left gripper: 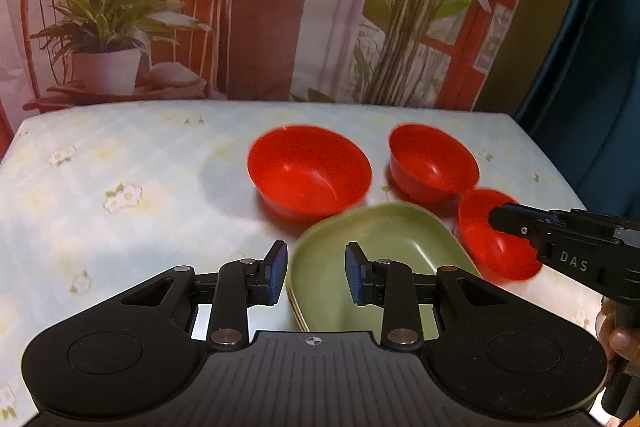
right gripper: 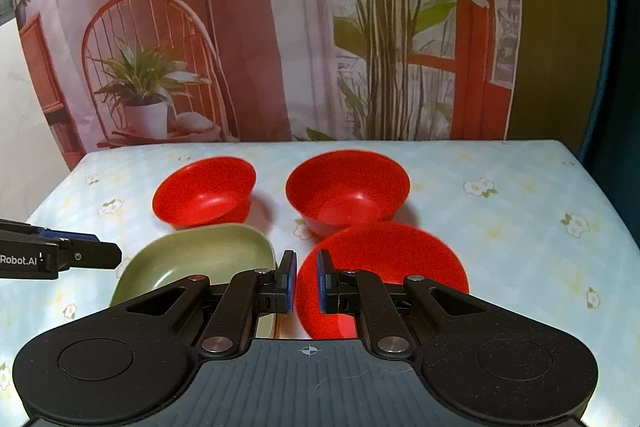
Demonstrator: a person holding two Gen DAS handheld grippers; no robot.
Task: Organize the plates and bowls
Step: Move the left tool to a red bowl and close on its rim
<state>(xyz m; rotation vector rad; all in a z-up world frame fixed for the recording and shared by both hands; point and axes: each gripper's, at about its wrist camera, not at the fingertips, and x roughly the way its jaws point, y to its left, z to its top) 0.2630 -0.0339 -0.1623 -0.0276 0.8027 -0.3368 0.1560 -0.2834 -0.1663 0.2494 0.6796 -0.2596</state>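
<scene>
Three red bowls and a stack of green plates sit on the flowered table. In the left wrist view my left gripper (left gripper: 316,273) is open, its jaws on either side of the near left rim of the green plate stack (left gripper: 384,239). A large red bowl (left gripper: 308,173) and a second one (left gripper: 434,163) stand behind. My right gripper (right gripper: 306,281) is nearly shut, its jaws straddling the left rim of the nearest red bowl (right gripper: 392,259); whether the pads press the rim I cannot tell. It also shows in the left wrist view (left gripper: 500,219) at that bowl (left gripper: 484,239).
The table (right gripper: 520,211) has a pale blue flowered cloth and ends at a printed backdrop of a chair and plants. Two more red bowls (right gripper: 206,193) (right gripper: 348,187) stand behind the plates (right gripper: 200,259). The left gripper (right gripper: 108,254) enters that view from the left.
</scene>
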